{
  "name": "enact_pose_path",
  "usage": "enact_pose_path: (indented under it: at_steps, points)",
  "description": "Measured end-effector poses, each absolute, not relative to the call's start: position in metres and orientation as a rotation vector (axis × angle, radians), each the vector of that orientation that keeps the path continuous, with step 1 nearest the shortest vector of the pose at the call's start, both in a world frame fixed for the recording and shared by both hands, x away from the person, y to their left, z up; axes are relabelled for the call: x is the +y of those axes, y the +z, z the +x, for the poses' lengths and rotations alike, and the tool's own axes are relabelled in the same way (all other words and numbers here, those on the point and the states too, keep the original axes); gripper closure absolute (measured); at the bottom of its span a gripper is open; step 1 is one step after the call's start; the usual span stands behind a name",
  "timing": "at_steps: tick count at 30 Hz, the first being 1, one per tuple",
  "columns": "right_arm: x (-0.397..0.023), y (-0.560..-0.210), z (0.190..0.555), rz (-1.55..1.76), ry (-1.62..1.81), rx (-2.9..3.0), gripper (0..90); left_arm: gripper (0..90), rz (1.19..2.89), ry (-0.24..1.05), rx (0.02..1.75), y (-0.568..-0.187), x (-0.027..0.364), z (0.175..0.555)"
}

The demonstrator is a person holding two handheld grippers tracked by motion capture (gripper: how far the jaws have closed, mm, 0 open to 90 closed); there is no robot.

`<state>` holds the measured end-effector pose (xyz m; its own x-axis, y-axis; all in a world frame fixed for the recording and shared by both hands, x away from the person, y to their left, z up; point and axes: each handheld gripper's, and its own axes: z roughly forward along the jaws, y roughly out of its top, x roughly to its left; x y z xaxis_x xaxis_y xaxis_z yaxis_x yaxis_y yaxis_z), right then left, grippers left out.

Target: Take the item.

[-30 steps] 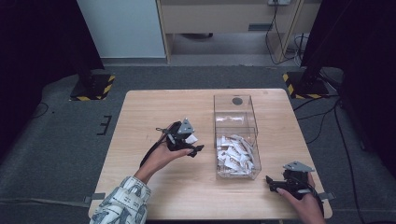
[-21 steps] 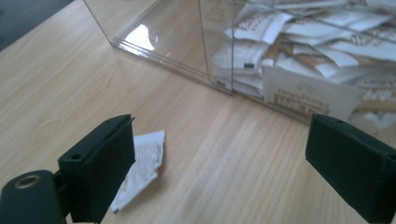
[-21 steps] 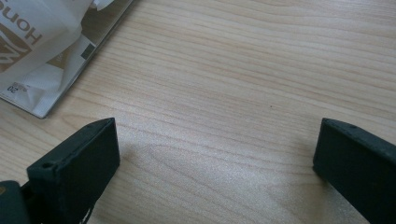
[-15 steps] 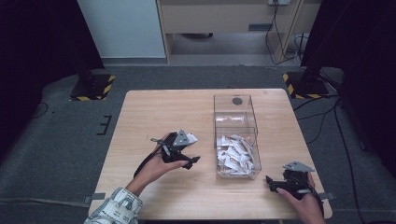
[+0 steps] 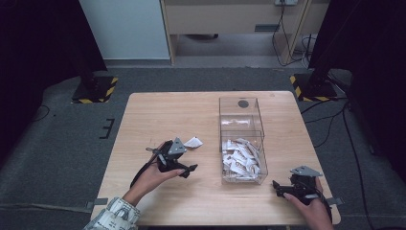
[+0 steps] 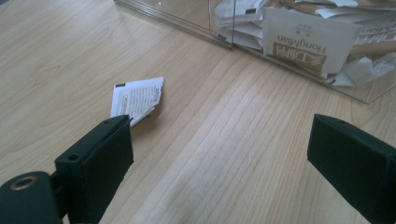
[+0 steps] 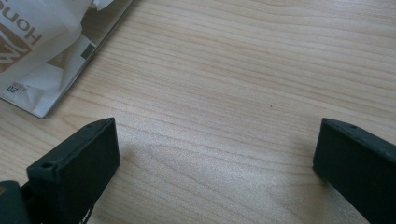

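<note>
A small white printed packet [image 5: 194,142] [image 6: 137,98] lies flat on the wooden table [image 5: 158,115], just left of a clear plastic box [image 5: 242,120]. The box's near compartment holds several similar white packets [image 5: 242,158] [image 6: 308,42]. My left gripper [image 5: 186,160] [image 6: 219,140] is open just short of the loose packet, its jaws wide apart with nothing between them. My right gripper [image 5: 280,188] [image 7: 215,135] rests open near the front right edge, over bare wood, beside the box's near corner [image 7: 37,56].
The box's far compartment [image 5: 242,112] looks empty apart from a dark round mark at the back. Bare tabletop stretches left and beyond the left gripper. Black stands with striped bases [image 5: 93,88] sit on the floor behind the table.
My left gripper has drawn back toward the near edge and left the white packet lying on the table. The right gripper has not moved.
</note>
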<state>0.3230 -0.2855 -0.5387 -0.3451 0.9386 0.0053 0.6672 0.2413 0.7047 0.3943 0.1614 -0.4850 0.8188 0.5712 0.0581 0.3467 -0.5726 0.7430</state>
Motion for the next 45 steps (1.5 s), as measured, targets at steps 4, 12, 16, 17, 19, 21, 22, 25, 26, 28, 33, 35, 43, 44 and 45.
enact_pose_path:
  at_steps: [4,12,16,17,19,21,22,25,26,28,33,35,43,44,45]
  points:
    - [-0.285,-0.539,0.323,1.469,0.870,2.099,0.8,6.3,2.231,0.376,0.683,-0.489,0.169,0.390]
    - [-0.285,-0.539,0.323,1.469,0.870,2.099,0.8,6.2,2.229,0.367,0.702,-0.496,0.181,0.383]
    - [-0.285,-0.539,0.323,1.470,0.869,2.098,0.8,6.1,2.230,0.366,0.714,-0.498,0.188,0.380]
    - [-0.285,-0.539,0.323,1.469,0.869,2.098,0.8,6.0,2.231,0.368,0.717,-0.498,0.190,0.379]
    - [-0.285,-0.539,0.323,1.470,0.869,2.099,0.8,6.0,2.229,0.367,0.723,-0.499,0.193,0.378]
    - [-0.285,-0.539,0.323,1.472,0.869,2.098,0.8,5.9,2.228,0.367,0.727,-0.500,0.196,0.376]
    - [-0.285,-0.539,0.323,1.473,0.869,2.098,0.8,5.9,2.229,0.370,0.730,-0.500,0.198,0.375]
    - [-0.285,-0.539,0.323,1.475,0.869,2.097,0.8,5.6,2.228,0.377,0.750,-0.502,0.207,0.373]
    - [-0.285,-0.539,0.323,1.476,0.868,2.097,0.8,5.4,2.227,0.380,0.762,-0.504,0.211,0.372]
    - [-0.285,-0.539,0.323,1.476,0.868,2.097,0.8,5.0,2.224,0.386,0.798,-0.507,0.220,0.372]
    - [-0.285,-0.539,0.323,1.477,0.868,2.097,0.8,4.6,2.222,0.400,0.890,-0.518,0.241,0.374]
    - [-0.285,-0.539,0.323,1.477,0.868,2.096,0.8,4.6,2.228,0.412,0.916,-0.522,0.246,0.376]
    - [-0.285,-0.539,0.322,1.476,0.869,2.098,0.8,0.8,2.217,0.360,0.905,-0.537,0.257,0.378]
    - [-0.285,-0.539,0.322,1.476,0.869,2.098,0.8,0.9,2.215,0.362,0.910,-0.537,0.258,0.378]
    - [-0.285,-0.539,0.322,1.477,0.869,2.098,0.8,1.0,2.215,0.363,0.911,-0.537,0.258,0.378]
